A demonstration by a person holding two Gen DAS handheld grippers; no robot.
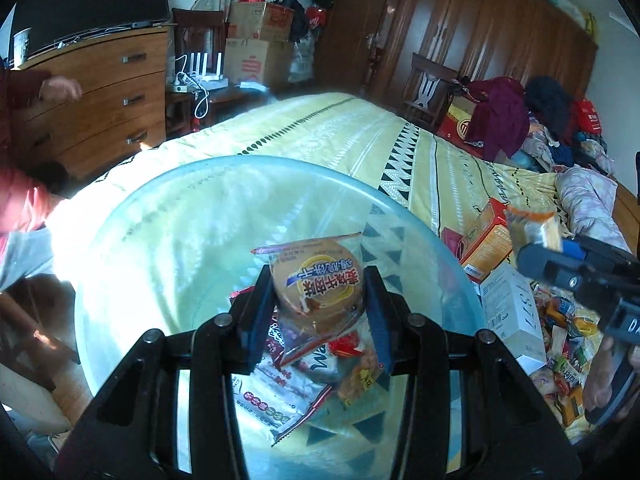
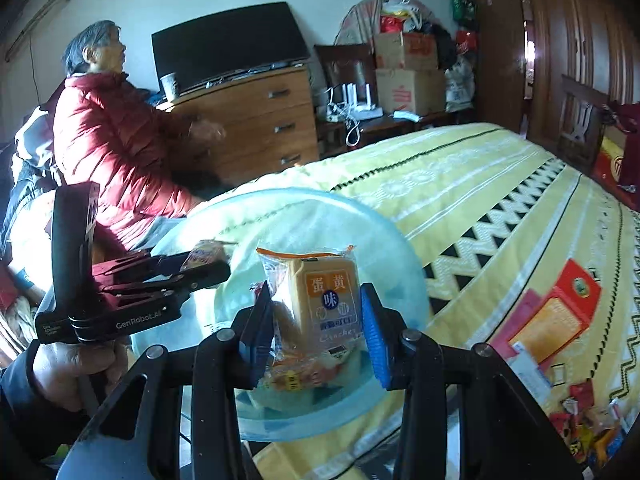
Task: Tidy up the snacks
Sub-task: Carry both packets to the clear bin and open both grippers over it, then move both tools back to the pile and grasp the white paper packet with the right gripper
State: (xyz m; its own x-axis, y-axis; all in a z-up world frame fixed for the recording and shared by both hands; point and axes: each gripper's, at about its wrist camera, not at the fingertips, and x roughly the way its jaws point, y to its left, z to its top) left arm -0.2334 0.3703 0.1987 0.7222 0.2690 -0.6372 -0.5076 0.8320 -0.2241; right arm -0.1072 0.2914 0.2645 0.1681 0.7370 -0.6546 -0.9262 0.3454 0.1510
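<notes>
Left tongs point(image 1: 320, 300) pinch a round brown biscuit packet point(image 1: 318, 280), right tongs point(image 2: 316, 320) pinch an orange cracker packet point(image 2: 320, 300); release each low over the translucent blue plastic basin point(image 1: 168, 200), one by one.

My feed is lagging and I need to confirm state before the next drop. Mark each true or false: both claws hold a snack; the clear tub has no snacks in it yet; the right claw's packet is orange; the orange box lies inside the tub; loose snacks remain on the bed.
1. Both claws hold a snack. True: the left claw grips a round biscuit pack, the right claw an egg-yolk cracker packet.
2. The clear tub has no snacks yet. False: several packets lie in it.
3. The right claw's packet is orange. True.
4. The orange box lies inside the tub. False: it lies on the bedspread beside the tub.
5. Loose snacks remain on the bed. True.
</notes>
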